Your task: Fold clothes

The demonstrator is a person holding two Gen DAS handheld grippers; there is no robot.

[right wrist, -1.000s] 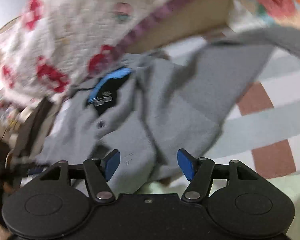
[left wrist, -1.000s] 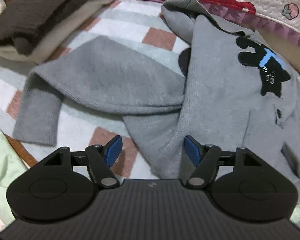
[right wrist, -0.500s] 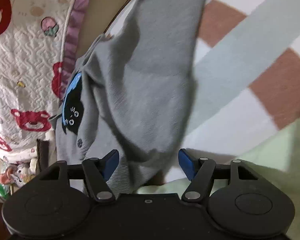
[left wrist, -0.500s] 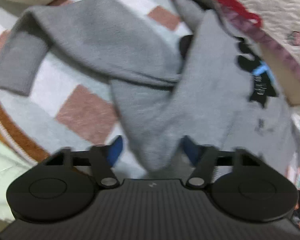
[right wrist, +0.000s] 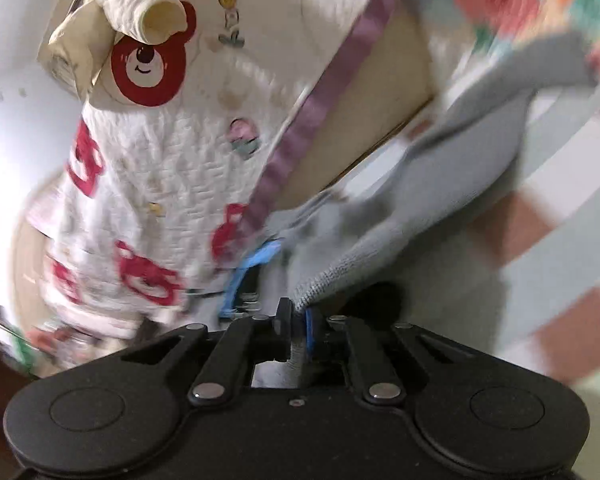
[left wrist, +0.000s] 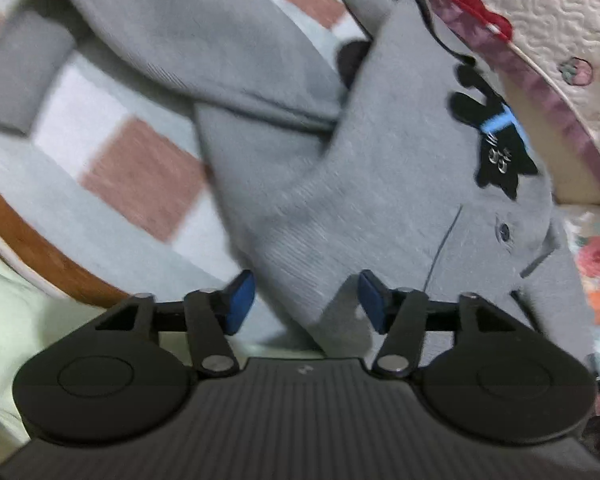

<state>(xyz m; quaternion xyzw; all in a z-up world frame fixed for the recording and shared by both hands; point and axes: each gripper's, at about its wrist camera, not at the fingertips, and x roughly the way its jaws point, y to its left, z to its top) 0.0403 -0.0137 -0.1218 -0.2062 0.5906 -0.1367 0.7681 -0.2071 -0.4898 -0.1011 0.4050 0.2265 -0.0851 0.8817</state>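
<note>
Both views are showing even, soft indoor light with no glare. Motion blur is smearing the checked pink, white and grey blanket in the left wrist view and the white quilt with red bears in the right. Fisheye distortion is bending the edges. Only faint shadows are lying under the grey knitted cardigan.

Your right gripper is closed on the ribbed hem of the grey cardigan, which drapes away up-right over the checked blanket. A bear-print quilt fills the left. Picture is motion-blurred.
</note>
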